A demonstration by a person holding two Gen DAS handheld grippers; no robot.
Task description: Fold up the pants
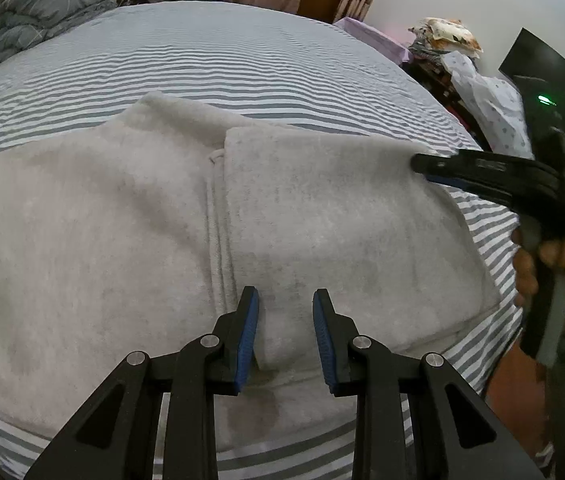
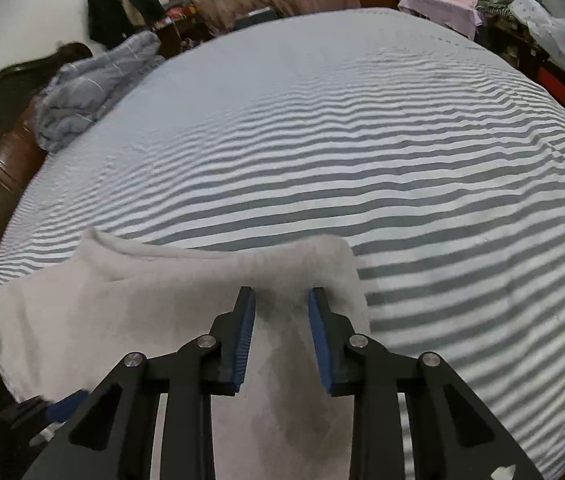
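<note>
1. Nearest you, the left gripper [image 1: 285, 300] hovers over the near edge of the pants [image 1: 122, 220]. Its fingers [image 1: 248, 320] stand apart with a folded ridge of fabric between them, and the blue pads do not look to be pressing on it. Close them squarely if you mean to pin that edge.
2. Light grey and fleecy, the pants lie on the striped bed [image 1: 242, 60] near its front edge, with one layer already turned over at the right, its edge running down the middle.
3. From its own wrist view, the right gripper [image 2: 281, 298] hangs above the far right corner of the pants [image 2: 162, 292], fingers [image 2: 318, 320] parted and nothing clamped. In the left wrist view it [image 1: 420, 164] sits at that same corner, blurred.
4. I judge the step in hand to be squaring and flattening the turned-over layer before the next fold. Line its corners up with the layer below.
5. For the next fold, take both layers at the corner, not only the top one; thick fleece will probably slip out of a shallow bite.
6. Lift low and carry the cloth level, so the lower layer does not drag on the striped sheet.
7. Watch the seam ridge at the middle; it may bunch up.
</note>
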